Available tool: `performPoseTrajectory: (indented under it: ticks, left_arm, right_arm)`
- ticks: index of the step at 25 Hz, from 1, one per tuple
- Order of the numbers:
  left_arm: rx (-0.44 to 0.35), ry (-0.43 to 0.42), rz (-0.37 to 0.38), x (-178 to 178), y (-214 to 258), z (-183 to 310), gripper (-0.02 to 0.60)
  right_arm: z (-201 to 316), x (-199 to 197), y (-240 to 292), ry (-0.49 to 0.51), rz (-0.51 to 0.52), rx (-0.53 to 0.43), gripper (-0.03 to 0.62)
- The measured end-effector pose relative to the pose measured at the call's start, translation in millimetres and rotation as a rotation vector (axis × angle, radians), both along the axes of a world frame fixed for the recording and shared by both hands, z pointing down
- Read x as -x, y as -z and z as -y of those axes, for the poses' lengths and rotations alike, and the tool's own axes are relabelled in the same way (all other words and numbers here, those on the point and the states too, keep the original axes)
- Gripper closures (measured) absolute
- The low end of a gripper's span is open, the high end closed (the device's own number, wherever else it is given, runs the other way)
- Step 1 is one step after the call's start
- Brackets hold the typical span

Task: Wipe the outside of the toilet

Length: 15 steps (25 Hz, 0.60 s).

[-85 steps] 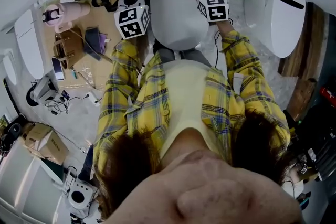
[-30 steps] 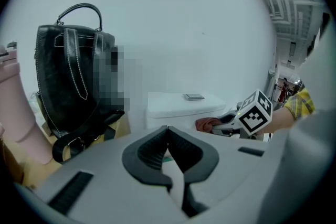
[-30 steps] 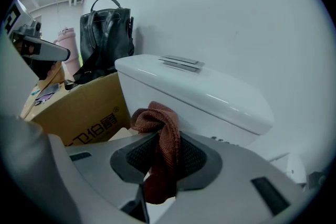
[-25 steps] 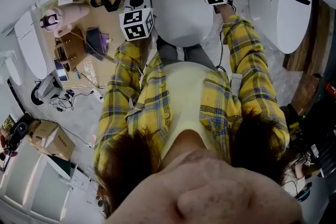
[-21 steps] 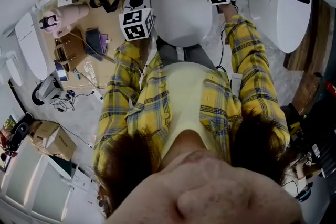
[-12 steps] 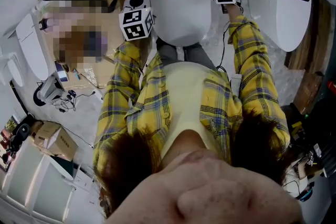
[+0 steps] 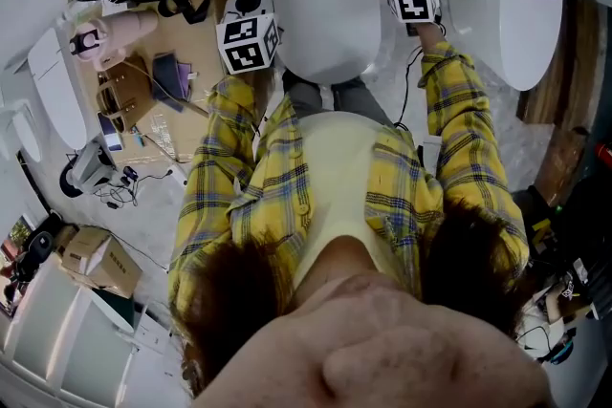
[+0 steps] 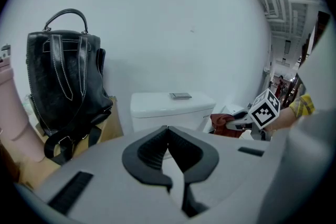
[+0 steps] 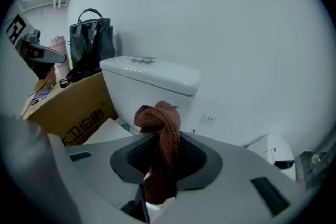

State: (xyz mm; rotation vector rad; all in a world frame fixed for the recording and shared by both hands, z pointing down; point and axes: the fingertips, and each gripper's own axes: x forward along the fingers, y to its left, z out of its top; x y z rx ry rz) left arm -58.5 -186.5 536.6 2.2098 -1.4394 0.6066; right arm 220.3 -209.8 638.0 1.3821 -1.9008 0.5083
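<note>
A plain white wall (image 8: 157, 18) fills the upper frame. At left, a black backpack (image 8: 63, 81) stands on a cardboard box (image 9: 73, 110). Cables (image 7: 107, 190) litter the pale floor (image 7: 158, 210).

Cardboard box (image 9: 73, 107): Chinese characters, only partly legible.

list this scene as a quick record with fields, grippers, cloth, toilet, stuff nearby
left gripper: shut, empty, held off to the toilet's left
right gripper: shut on cloth, up by the tank's right end
cloth: reddish brown, bunched above the jaws; contact with the toilet cannot be told
toilet: white, lid down
tank: white, flush button on top
bag: black, standing left of the tank
box: cardboard, under the bag beside the toilet
</note>
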Motion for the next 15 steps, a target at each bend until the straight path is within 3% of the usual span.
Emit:
performPoseTrajectory:
  ticks: [15]
  left_arm:
    - [0.013, 0.118, 0.006, 62.9, -4.1, -14.4, 0.574]
  right_arm:
    - [5.1, 126.9, 9.7, 0.233, 0.095, -0.031, 0.478]
